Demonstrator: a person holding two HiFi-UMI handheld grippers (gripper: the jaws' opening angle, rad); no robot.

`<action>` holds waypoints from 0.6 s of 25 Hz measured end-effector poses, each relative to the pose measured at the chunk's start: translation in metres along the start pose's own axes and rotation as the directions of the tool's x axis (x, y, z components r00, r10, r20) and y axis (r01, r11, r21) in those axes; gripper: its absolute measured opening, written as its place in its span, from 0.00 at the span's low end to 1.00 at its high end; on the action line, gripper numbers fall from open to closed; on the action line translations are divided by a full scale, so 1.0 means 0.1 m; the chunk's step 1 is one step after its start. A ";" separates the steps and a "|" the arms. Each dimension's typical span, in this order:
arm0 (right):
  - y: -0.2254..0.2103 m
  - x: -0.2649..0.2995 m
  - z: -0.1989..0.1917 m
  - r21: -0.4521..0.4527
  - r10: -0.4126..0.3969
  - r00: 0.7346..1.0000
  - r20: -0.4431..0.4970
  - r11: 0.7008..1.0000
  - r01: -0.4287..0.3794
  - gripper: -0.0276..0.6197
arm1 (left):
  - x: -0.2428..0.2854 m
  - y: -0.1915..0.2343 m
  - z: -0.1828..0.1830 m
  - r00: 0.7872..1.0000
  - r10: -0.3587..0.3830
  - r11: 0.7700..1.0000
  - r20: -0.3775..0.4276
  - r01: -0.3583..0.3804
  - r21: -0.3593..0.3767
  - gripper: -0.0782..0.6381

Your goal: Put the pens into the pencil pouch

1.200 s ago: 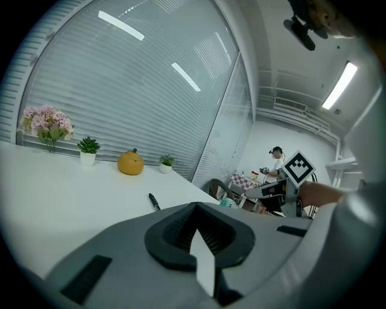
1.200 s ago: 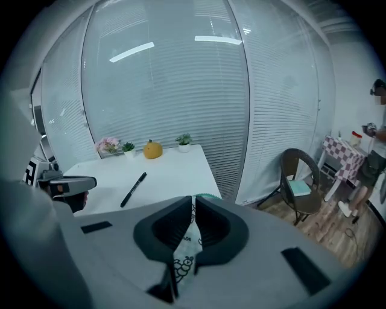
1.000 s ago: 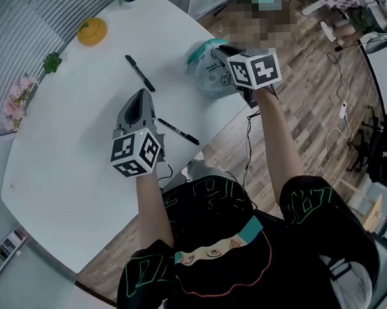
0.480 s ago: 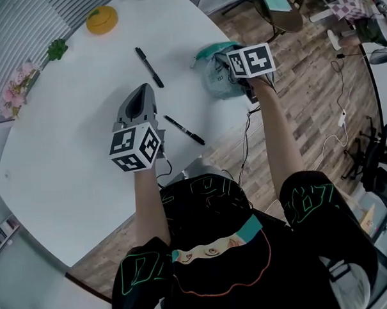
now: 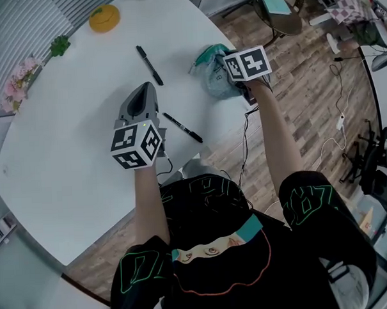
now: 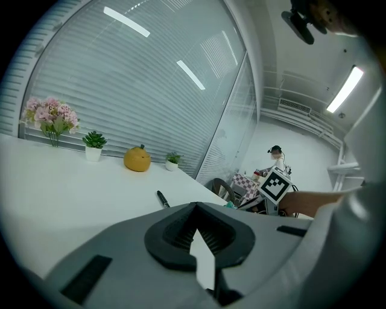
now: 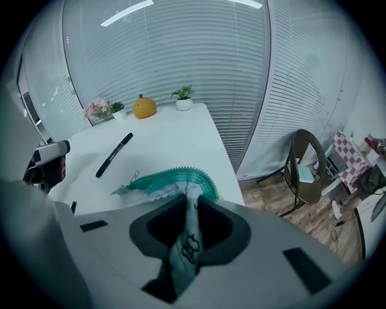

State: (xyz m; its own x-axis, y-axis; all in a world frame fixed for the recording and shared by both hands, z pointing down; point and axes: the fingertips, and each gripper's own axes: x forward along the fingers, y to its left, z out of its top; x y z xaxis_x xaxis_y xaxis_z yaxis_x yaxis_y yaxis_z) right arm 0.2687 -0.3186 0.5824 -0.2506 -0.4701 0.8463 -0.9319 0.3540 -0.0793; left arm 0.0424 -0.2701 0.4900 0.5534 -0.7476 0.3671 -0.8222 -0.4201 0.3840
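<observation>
The right gripper (image 7: 188, 200) tips down, jaws closing on the pencil pouch (image 7: 172, 180). The left gripper (image 5: 142, 92) points flatter, jaws pressed together, empty.

Right hand-held gripper (image 7: 190, 208) sank, jaws closing on pouch (image 5: 210, 76).

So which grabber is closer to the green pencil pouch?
Right. The right gripper is on the pencil pouch, jaws closing on its fabric. The left gripper hangs apart, beside the near pen.
</observation>
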 end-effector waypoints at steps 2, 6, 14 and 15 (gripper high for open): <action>0.08 -0.01 -0.04 -0.021 0.017 1.000 -0.010 1.000 -0.018 0.10 | -0.03 -0.05 0.00 1.000 -0.003 1.000 0.005 0.003 0.002 0.10; 0.18 -0.07 -0.11 -0.042 0.075 0.997 -0.017 0.996 -0.076 0.08 | -0.13 -0.14 0.00 1.000 -0.003 1.000 0.023 0.003 0.002 0.10; 0.32 -0.63 -0.04 -0.003 0.084 0.965 0.247 0.996 -0.086 0.08 | -0.40 -0.10 -0.04 0.995 0.050 0.998 0.090 -0.047 -0.041 0.10; 0.33 -0.75 -0.03 -0.004 0.079 0.956 0.283 0.997 -0.081 0.08 | -0.44 -0.14 -0.05 0.994 0.054 0.998 0.100 -0.050 -0.045 0.10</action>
State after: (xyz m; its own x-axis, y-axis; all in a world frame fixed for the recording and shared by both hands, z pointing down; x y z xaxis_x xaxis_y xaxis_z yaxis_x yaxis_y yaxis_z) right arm 0.2579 -0.2692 0.5175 -0.3873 -0.6505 0.6533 -0.9074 0.3944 -0.1452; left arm 0.0302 -0.2293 0.4731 0.4922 -0.8170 0.3005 -0.8419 -0.3589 0.4030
